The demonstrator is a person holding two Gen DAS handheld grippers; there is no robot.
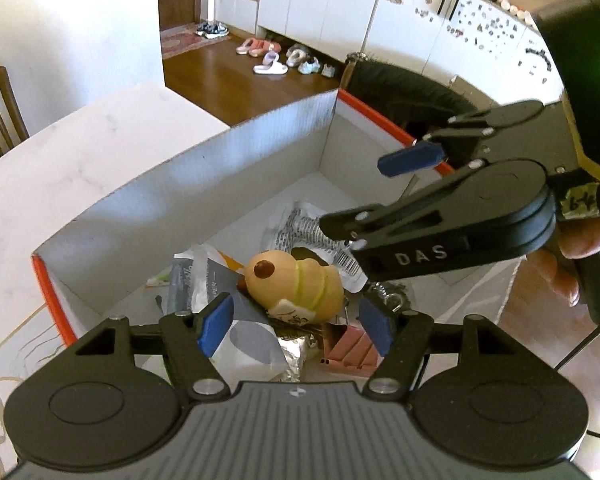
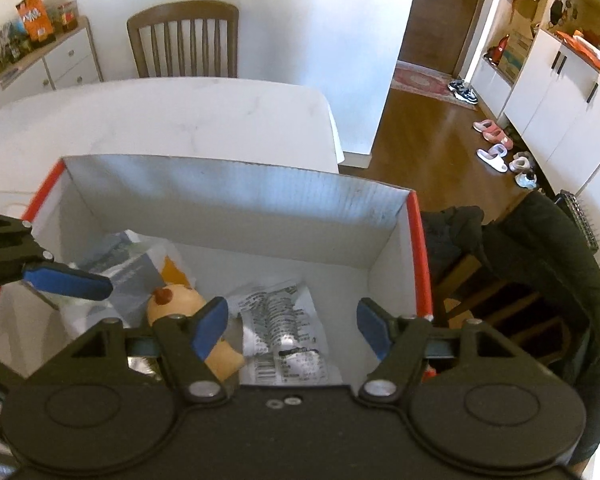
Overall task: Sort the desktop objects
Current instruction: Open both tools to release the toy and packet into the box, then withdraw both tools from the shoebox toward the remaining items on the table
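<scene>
- White marble surface (image 2: pixel 172 120) is carrying a box (image 2: pixel 236 196), placed close so sorted things drop in.
- Toy (image 1: pixel 296 284) is lying inside among wrappers (image 2: pixel 284 332).
- Left tool (image 1: pixel 296 328) and right tool (image 2: pixel 292 328) are hovering above, both gaping and empty (probably after a release).

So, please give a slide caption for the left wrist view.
Both open grippers, left and right, above a box holding a toy.

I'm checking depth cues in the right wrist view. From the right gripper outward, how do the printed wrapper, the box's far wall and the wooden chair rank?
From the right gripper:
1. Printed wrapper, on the box floor between the fingers.
2. Box's far wall, behind the contents.
3. Wooden chair, beyond the white table, against the wall.
</scene>
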